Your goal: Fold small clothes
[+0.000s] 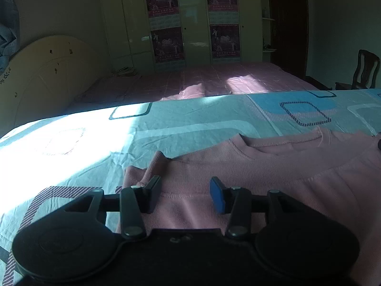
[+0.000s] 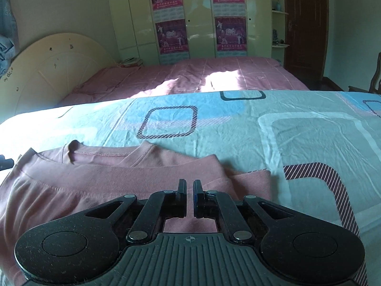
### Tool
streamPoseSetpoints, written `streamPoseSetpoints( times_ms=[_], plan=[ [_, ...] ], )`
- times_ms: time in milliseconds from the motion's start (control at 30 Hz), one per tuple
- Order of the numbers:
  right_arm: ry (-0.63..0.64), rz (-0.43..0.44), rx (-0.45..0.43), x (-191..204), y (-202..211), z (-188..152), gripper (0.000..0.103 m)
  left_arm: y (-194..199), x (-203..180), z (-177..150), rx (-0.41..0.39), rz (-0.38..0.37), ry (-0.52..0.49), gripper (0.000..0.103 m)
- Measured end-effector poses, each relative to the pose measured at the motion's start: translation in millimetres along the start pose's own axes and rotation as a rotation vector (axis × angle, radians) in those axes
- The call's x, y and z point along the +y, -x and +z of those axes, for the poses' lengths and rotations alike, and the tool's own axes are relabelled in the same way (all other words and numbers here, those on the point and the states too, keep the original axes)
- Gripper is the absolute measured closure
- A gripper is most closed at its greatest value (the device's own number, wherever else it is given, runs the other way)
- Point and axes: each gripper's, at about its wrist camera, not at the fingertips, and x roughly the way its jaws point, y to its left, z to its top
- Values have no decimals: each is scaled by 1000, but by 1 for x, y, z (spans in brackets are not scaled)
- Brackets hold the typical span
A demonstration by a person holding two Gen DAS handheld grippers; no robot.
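A small pink knit top (image 1: 273, 166) lies flat on a light blue patterned sheet (image 1: 178, 128), neckline toward the far side. My left gripper (image 1: 185, 190) is open and sits low over the top's left part, beside a folded-in sleeve (image 1: 152, 166). The same top shows in the right wrist view (image 2: 107, 178). My right gripper (image 2: 189, 190) is over its right part with the jaws nearly together, a thin gap between them; I see no cloth held between them. A folded sleeve edge (image 2: 252, 178) lies just right of it.
The sheet (image 2: 285, 131) covers the work surface, with bright sunlight on its left part. Behind is a bed with a pink cover (image 2: 202, 76), a cream headboard (image 1: 47, 76), a wardrobe with posters (image 1: 190, 19), a dark door (image 2: 304, 23) and a wooden chair (image 1: 364, 71).
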Motion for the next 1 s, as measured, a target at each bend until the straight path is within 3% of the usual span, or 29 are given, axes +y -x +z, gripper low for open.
streamPoseSetpoints(
  times_ms=[167,300,567,767,1000],
  plan=[
    [19,-47,56,5,-9,-18,101,-20,-14,-21,131,41,29,56],
    [25,-125,73,-15,-13,-29,101,-22,-1,-27,141,70,72,45],
    [52,-203,76,-21,6,-30,101,-13,17,-29,161,93,115,44],
    [48,-121,38,9,34,-28,100,9,22,-28,147,96,137,47],
    [69,-48,57,50,40,-44,100,39,2,-29,118,25,132,47]
  ],
)
